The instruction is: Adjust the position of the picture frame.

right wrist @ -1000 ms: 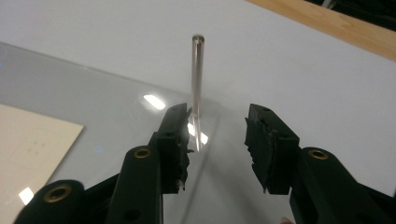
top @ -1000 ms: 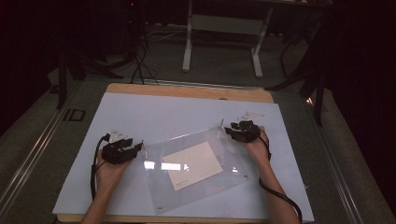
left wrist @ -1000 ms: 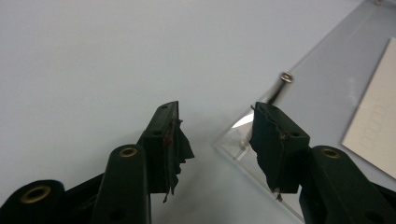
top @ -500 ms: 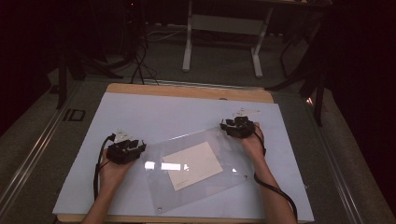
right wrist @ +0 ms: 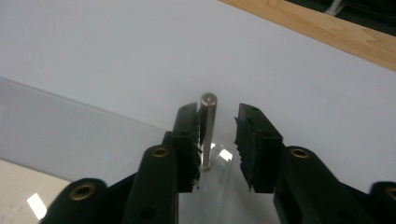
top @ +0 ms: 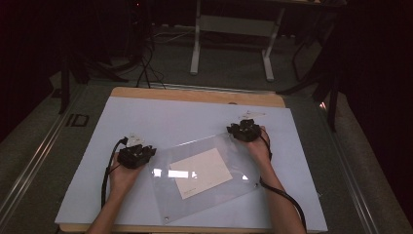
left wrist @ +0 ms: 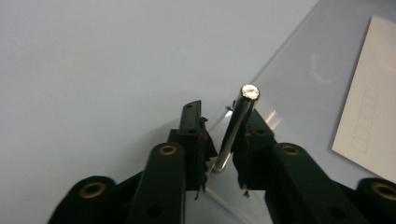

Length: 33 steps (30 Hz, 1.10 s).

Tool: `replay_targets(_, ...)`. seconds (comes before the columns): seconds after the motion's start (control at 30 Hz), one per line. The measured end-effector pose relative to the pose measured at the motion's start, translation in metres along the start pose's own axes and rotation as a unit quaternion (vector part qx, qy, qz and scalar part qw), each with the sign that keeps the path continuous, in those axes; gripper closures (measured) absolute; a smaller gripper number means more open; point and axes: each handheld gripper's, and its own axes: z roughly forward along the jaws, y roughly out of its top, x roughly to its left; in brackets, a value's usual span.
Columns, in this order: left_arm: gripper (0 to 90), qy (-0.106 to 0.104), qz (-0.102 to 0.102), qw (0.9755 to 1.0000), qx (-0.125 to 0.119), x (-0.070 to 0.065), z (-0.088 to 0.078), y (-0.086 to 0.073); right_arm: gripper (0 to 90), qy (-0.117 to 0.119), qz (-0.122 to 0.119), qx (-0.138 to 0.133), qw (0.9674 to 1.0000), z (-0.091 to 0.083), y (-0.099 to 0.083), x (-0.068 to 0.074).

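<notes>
Clear acrylic sheet [top: 204,175] lies at lower centre of the desk [top: 160,117], a metal pin upright at each corner. Left gripper [left wrist: 219,135] and right gripper [right wrist: 217,135] have just been closing, each straddling its pin [left wrist: 236,128] [right wrist: 207,130], not yet clamped

A wooden table [top: 146,92] is carrying a big white sheet [top: 160,122] that is covering most of its top. A clear plastic plate [top: 234,161] is lying on the white sheet, toward the near edge.
</notes>
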Motion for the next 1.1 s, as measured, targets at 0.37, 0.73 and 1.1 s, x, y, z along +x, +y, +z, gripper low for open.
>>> replay_targets(0.37,82.0,-0.001,0.004,0.9999,0.012,-0.002,0.005,0.0,83.7,0.005,-0.012,0.013,0.9998,0.01,-0.001,0.005)
replay_targets(0.73,81.2,-0.005,-0.006,1.0,0.003,-0.001,0.007,-0.001,84.1,0.007,-0.005,0.015,0.9998,0.015,-0.002,0.004)
replay_targets(1.1,81.6,-0.007,-0.013,0.9999,-0.003,-0.001,0.009,0.0,84.3,0.013,0.002,0.011,0.9999,0.016,-0.004,0.002)
